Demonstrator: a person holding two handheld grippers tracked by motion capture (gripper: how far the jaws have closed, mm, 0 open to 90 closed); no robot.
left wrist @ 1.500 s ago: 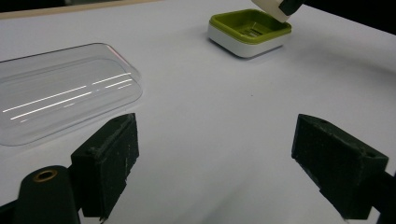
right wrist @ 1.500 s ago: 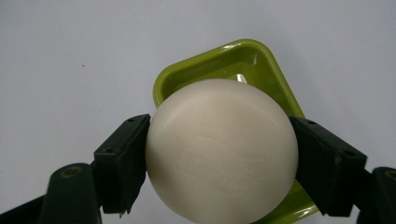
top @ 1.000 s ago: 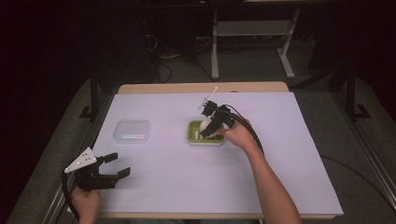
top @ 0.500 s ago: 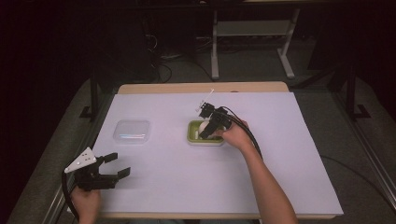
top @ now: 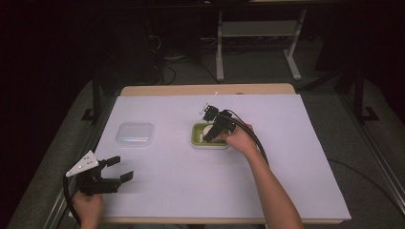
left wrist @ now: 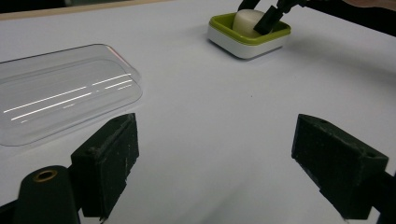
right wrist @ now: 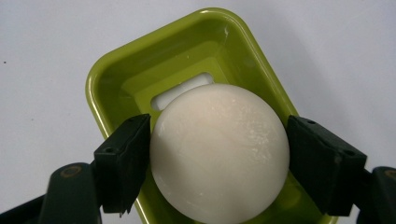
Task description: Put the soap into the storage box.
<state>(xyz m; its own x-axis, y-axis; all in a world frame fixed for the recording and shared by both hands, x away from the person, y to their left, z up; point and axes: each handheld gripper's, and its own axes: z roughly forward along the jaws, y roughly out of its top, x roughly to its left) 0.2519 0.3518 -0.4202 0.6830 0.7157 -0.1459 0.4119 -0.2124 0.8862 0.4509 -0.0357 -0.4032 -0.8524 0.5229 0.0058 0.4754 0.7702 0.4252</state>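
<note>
One round white soap (right wrist: 219, 151) sits inside one green dish (right wrist: 116, 77) near the middle of the table (top: 305, 157). The right gripper (right wrist: 218, 163) has its jaws clamped on the soap, one pad (right wrist: 126, 161) pressed to each side of it. The soap looks nearly round, so no long axis can be told. The dish is a rounded rectangle; in the high view its long axis runs across the table, left to right. One clear lid (top: 136, 133) lies flat on the table, well apart from the dish (top: 198, 140) on its left, its long axis also running across. The left gripper (top: 117, 174) rests near the table's front left corner, jaws spread wide with nothing between them, pointing toward the dish (left wrist: 247, 39).
</note>
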